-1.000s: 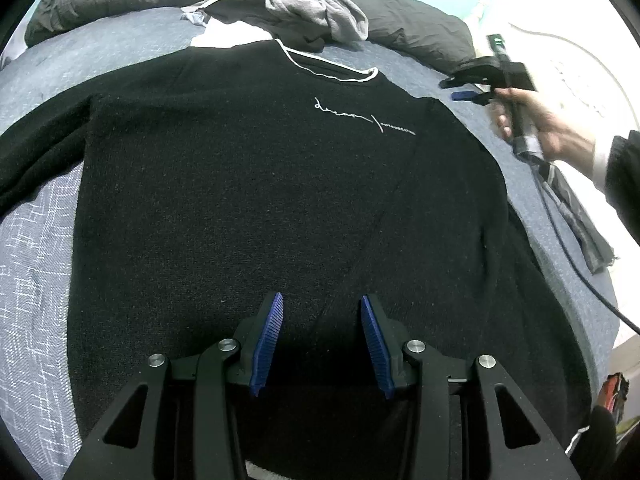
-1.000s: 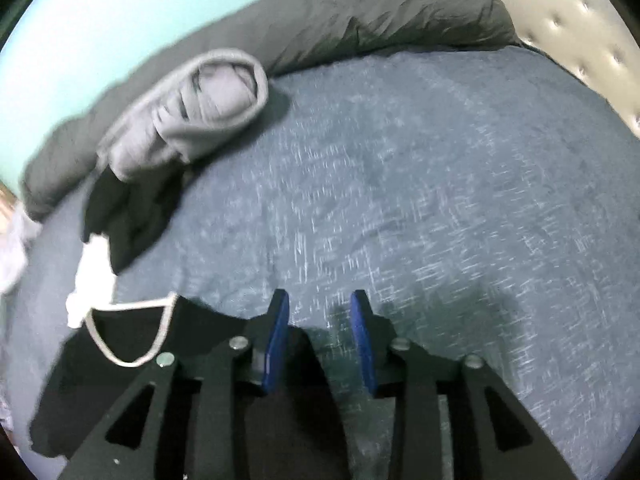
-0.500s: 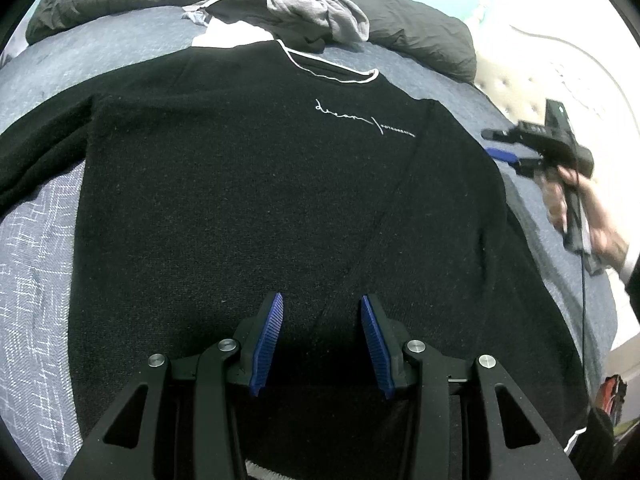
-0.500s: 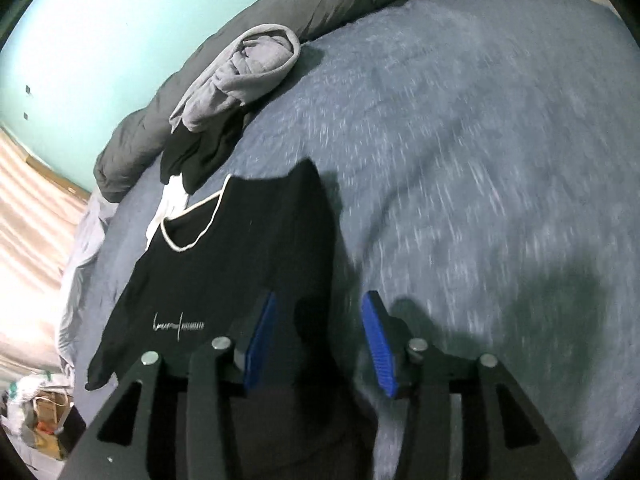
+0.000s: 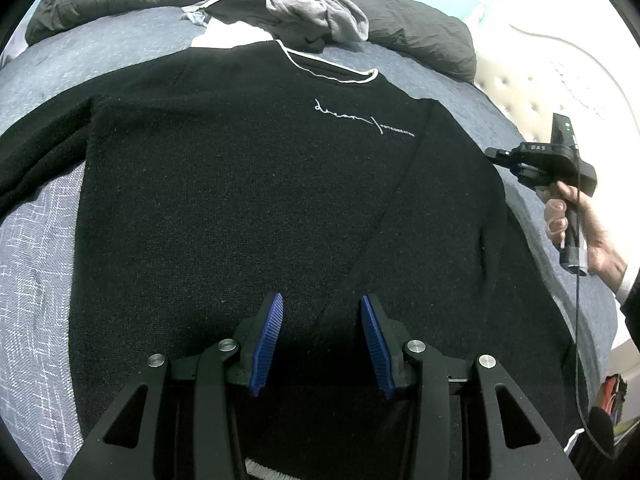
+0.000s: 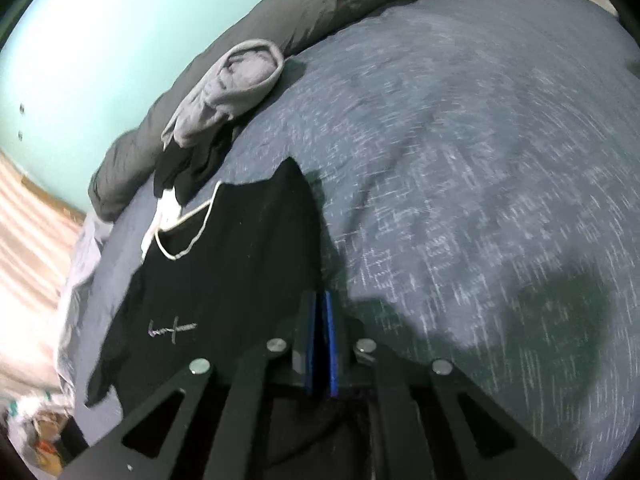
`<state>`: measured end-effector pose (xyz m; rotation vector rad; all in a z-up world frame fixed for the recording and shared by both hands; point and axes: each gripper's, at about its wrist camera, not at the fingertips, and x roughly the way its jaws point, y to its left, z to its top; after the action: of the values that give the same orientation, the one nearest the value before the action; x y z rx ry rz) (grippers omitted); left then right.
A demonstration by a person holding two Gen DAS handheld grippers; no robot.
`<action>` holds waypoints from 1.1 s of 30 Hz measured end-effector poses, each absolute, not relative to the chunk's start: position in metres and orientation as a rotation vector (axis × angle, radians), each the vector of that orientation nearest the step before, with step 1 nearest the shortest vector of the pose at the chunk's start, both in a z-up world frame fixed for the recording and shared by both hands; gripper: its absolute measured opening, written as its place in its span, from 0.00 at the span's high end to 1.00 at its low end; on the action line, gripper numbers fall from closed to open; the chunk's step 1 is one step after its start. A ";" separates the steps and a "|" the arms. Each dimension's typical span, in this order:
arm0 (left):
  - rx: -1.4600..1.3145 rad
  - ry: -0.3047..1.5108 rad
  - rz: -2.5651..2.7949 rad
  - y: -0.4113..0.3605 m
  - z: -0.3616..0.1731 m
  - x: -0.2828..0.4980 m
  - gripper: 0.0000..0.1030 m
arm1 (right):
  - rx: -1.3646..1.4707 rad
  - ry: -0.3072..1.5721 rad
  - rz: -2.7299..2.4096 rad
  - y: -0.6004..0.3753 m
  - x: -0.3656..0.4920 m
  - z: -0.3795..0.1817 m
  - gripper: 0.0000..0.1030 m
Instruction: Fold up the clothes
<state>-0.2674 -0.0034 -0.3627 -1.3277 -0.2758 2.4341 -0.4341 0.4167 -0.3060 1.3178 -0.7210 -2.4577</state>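
The black sweater [image 5: 248, 208] lies spread face-up on the bed [image 6: 460, 152], one sleeve already folded across its chest. The right gripper [image 6: 320, 332] has just been closing its jaws — they now pinch the sweater's side edge — while the left gripper [image 5: 320, 336] hangs over the hem, jaws open and empty. The side fold seems in hand; next, I judge, that edge must be lifted and carried inward evenly.

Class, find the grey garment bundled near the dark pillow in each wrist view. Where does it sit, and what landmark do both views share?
Left wrist view: grey garment, top centre, beyond the sweater's collar.
Right wrist view: grey garment, upper left, against the pillow.
Shared landmark: the black sweater's white-trimmed collar.
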 end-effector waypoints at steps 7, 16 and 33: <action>-1.327 -0.271 2.435 -0.002 -0.363 -0.267 0.57 | 1.359 -0.647 -2.406 0.409 -0.406 -0.317 0.58; -1.329 -0.267 2.436 -0.002 -0.363 -0.267 0.57 | 1.264 -0.836 -2.446 0.421 -0.389 -0.334 0.89; -1.329 -0.261 2.440 -0.001 -0.364 -0.267 0.57 | 1.167 -0.989 -2.496 0.442 -0.380 -0.314 0.86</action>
<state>-0.2669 -0.0005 -0.3636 -1.3288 -0.2607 2.4396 -0.3802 0.4417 -0.3143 1.1666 -0.9889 -2.4960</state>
